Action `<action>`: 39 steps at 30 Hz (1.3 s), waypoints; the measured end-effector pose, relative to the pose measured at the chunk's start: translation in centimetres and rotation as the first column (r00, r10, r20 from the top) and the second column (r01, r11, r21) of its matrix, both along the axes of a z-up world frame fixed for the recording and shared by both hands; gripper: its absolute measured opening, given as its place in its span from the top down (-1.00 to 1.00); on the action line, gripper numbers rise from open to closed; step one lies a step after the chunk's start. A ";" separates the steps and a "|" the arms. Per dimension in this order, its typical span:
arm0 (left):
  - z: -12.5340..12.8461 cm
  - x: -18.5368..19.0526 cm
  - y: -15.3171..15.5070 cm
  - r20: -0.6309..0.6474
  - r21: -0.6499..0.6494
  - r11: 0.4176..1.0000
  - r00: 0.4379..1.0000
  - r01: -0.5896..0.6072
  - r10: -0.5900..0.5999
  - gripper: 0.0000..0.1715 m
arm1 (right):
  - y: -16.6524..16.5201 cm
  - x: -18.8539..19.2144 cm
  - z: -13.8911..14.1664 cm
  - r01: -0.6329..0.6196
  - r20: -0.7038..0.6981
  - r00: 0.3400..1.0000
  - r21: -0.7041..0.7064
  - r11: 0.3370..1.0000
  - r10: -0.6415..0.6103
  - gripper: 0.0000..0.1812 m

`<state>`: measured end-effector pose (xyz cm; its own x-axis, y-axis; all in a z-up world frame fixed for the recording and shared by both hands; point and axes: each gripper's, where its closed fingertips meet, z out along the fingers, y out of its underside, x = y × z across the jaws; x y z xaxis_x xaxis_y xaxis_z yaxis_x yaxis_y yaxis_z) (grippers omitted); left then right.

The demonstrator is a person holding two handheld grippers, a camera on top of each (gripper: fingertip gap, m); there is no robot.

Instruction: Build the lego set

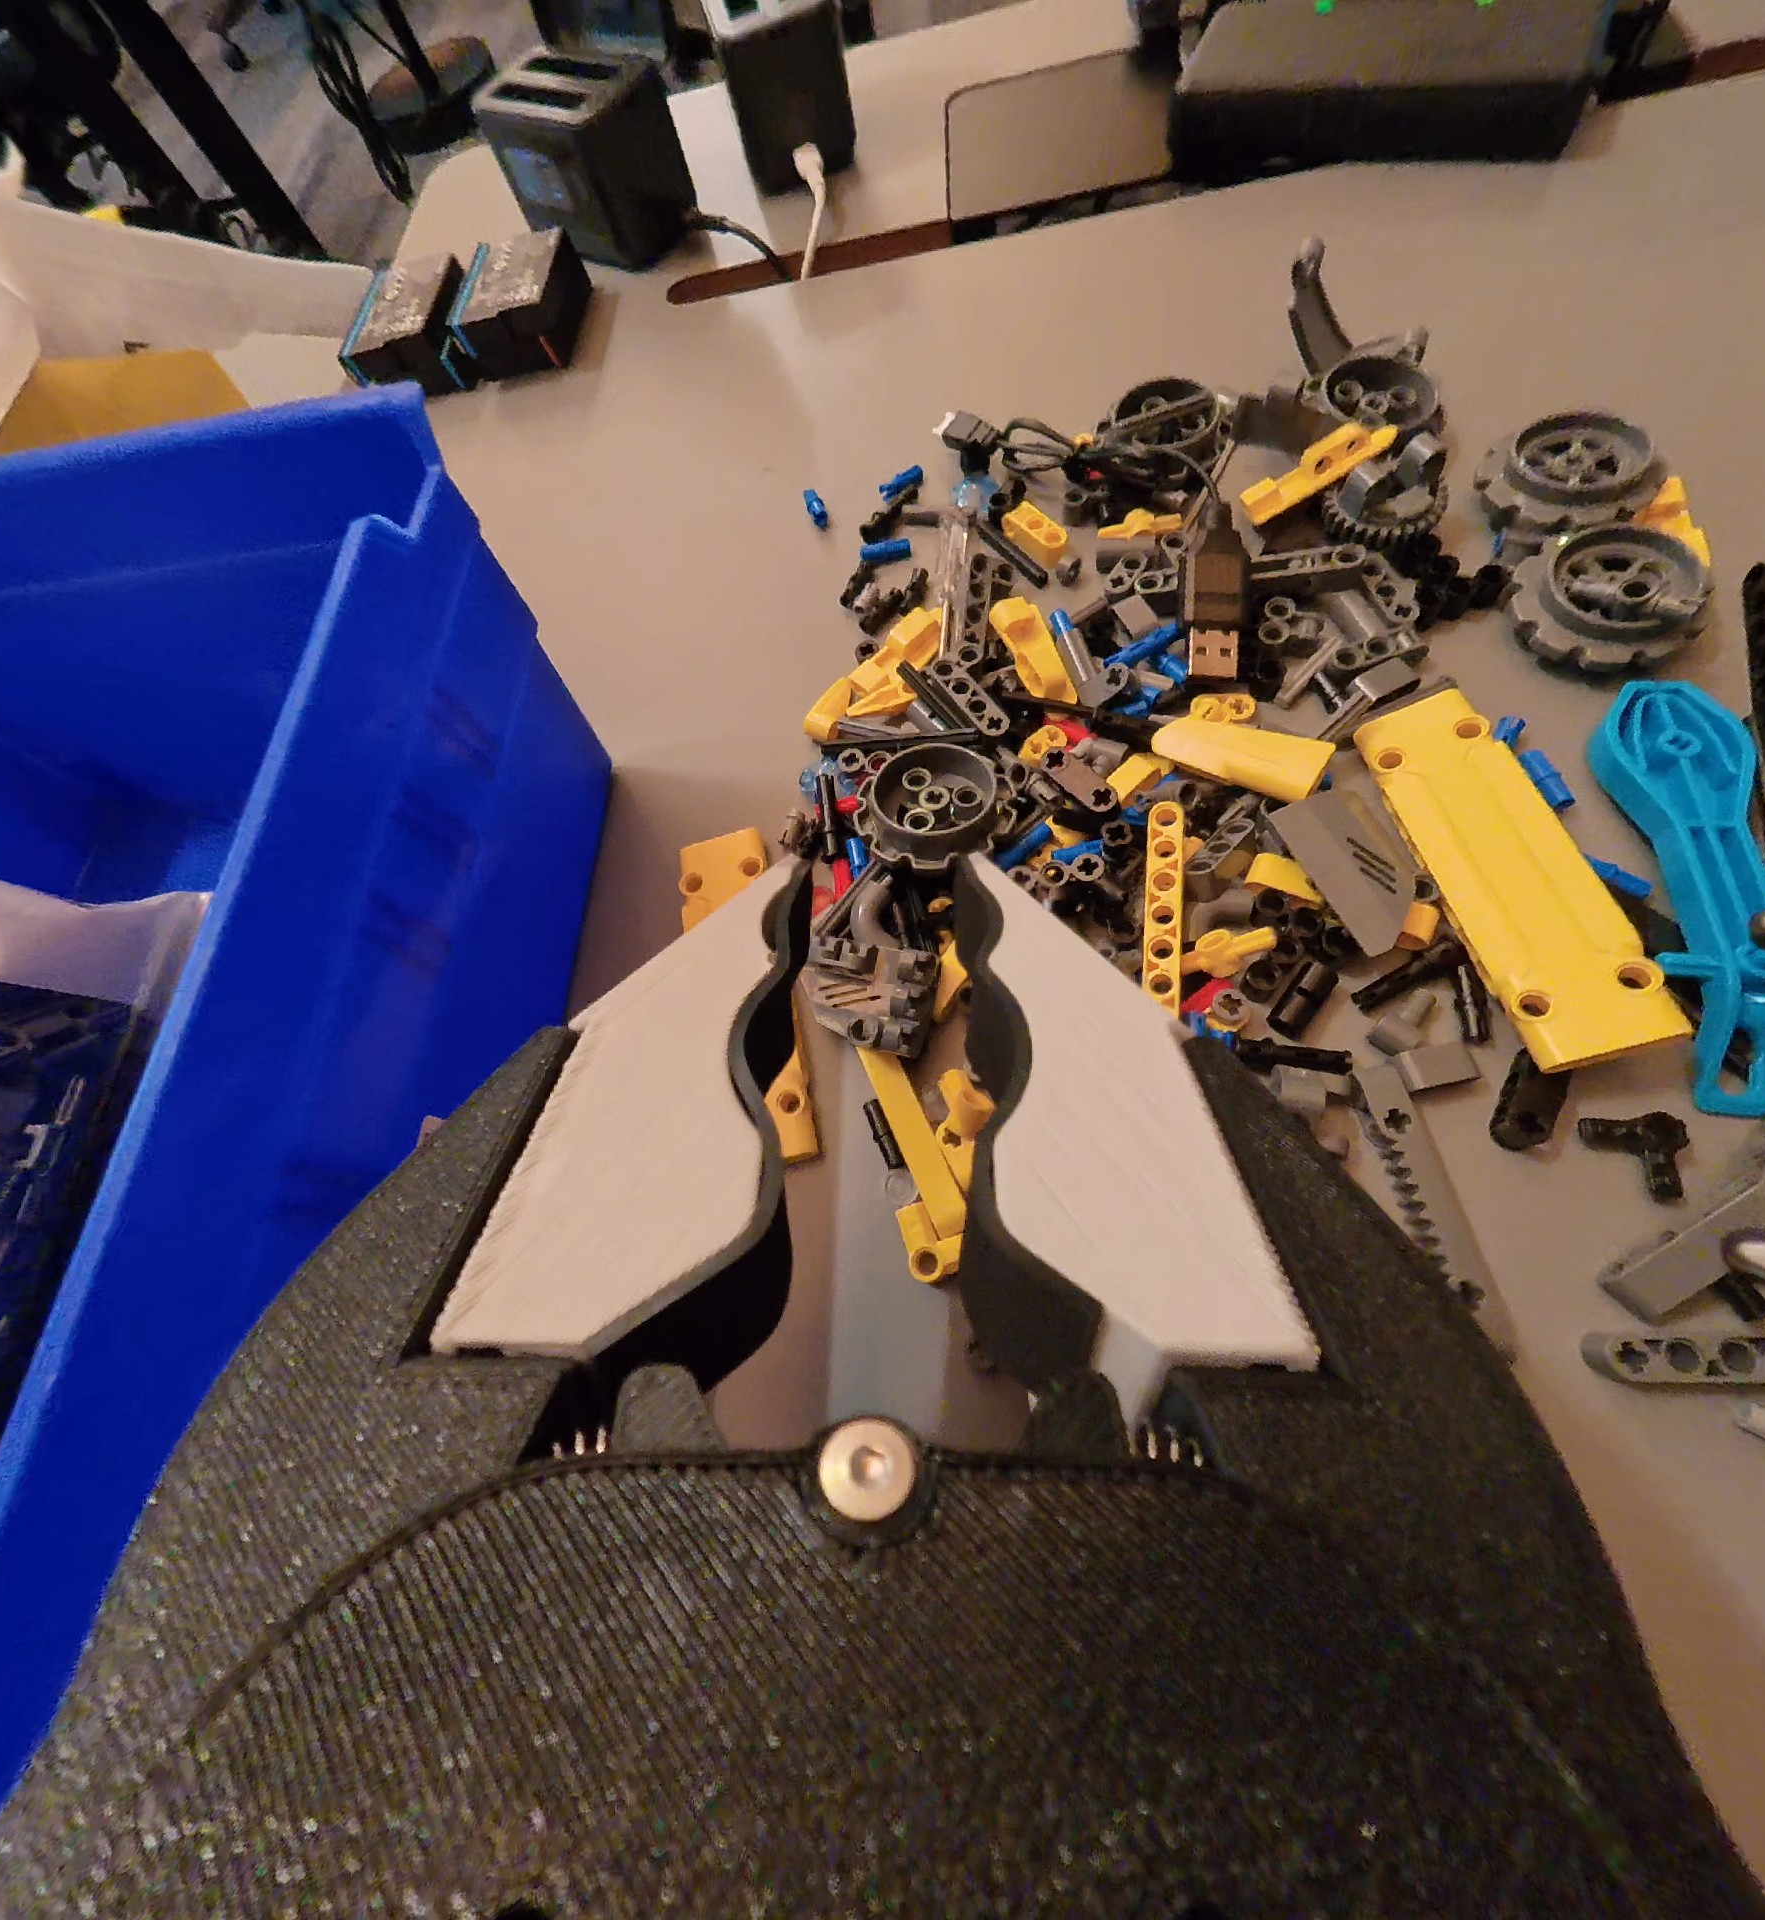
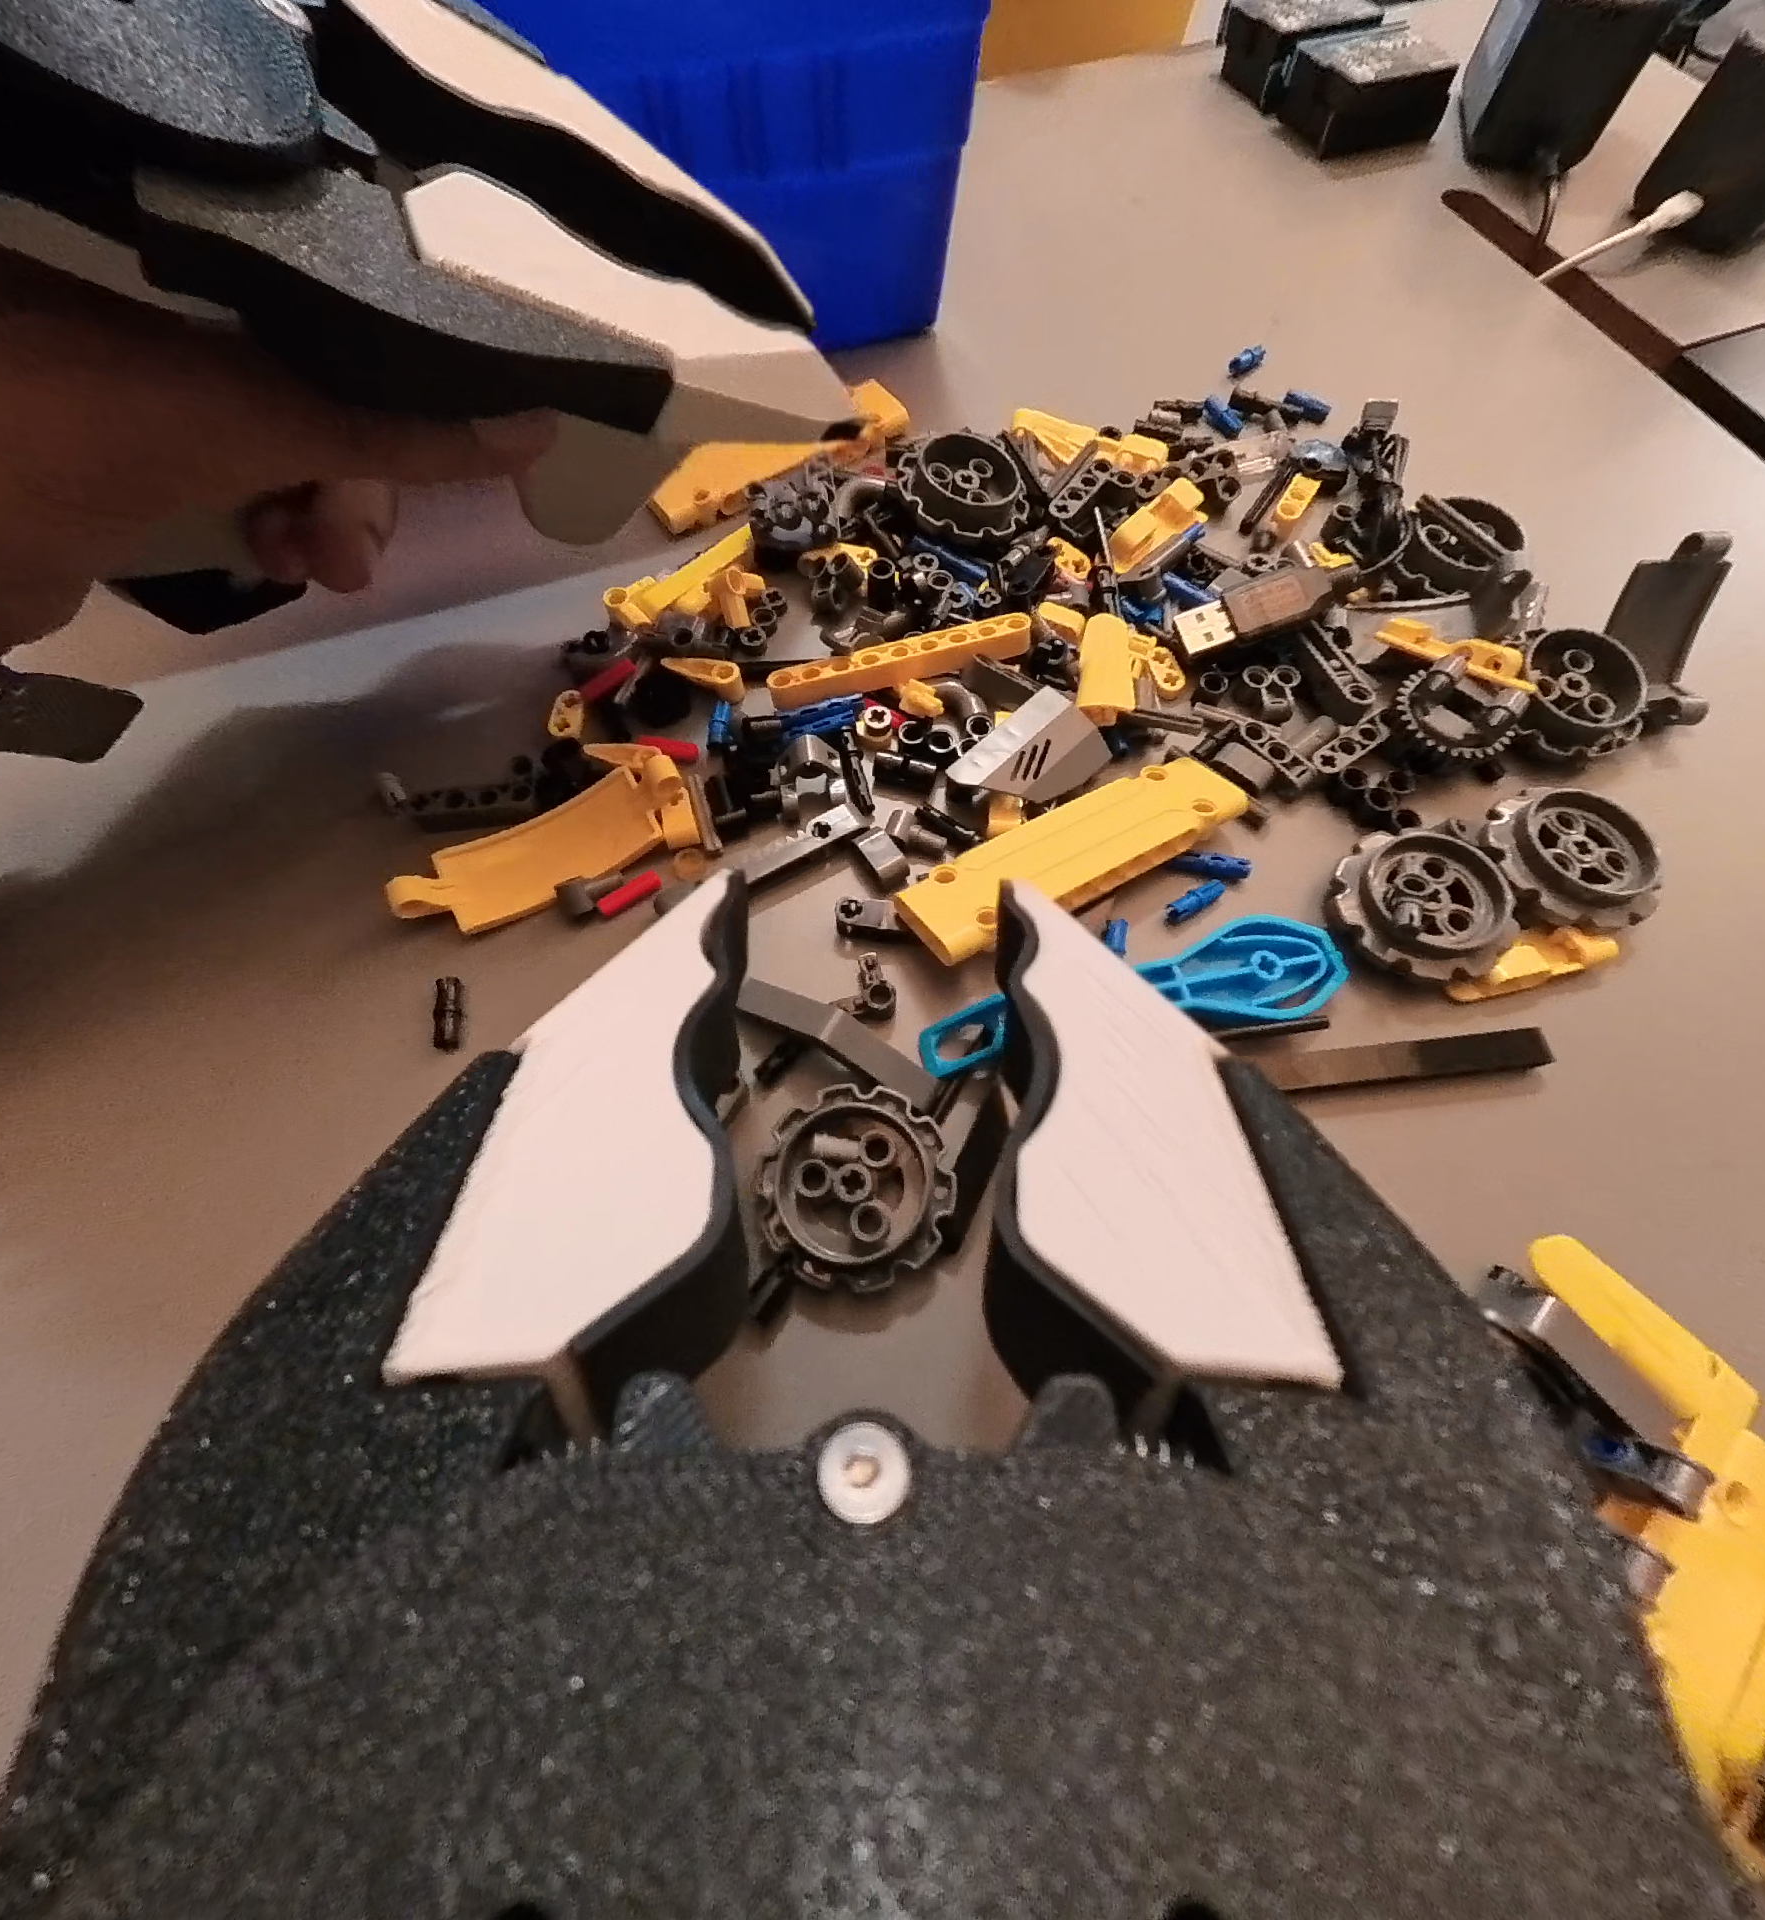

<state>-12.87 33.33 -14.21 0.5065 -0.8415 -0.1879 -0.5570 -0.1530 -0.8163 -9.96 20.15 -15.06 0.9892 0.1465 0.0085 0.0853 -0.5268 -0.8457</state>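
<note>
Showing blue bin, left view only

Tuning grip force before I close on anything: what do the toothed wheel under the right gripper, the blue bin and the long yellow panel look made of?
Toothed wheel: dark grey, looks like hard moulded plastic, matte, with crisp teeth and round holes.
Blue bin: probably rigid plastic, smooth with a slight sheen and moulded ribs.
Long yellow panel: likely hard plastic, glossy, with moulded grooves and pin holes.

place: lab/office | desks; battery chargers; blue bin
</note>
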 end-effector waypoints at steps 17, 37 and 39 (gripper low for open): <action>2.1 0.9 -0.7 0.080 0.039 0.999 0.997 0.011 -0.014 0.73 | -0.5 -4.2 0.7 -0.191 -0.062 0.979 0.086 0.978 0.196 0.67; 7.0 -1.0 1.7 0.371 0.055 0.987 0.921 -0.150 0.119 1.00 | -0.4 -4.1 -0.1 -0.198 -0.149 0.968 0.029 0.980 0.200 0.54; 7.0 -1.0 1.7 0.359 0.072 0.985 0.925 -0.157 0.122 1.00 | -0.4 -4.1 -0.1 -0.202 -0.168 0.964 0.032 0.979 0.205 0.54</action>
<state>-13.83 35.07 -7.24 0.6660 -0.7440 -0.0533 -0.2099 -0.1184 -0.9705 -14.08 19.73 -15.12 0.9256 0.3461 -0.1532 0.0442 -0.5008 -0.8645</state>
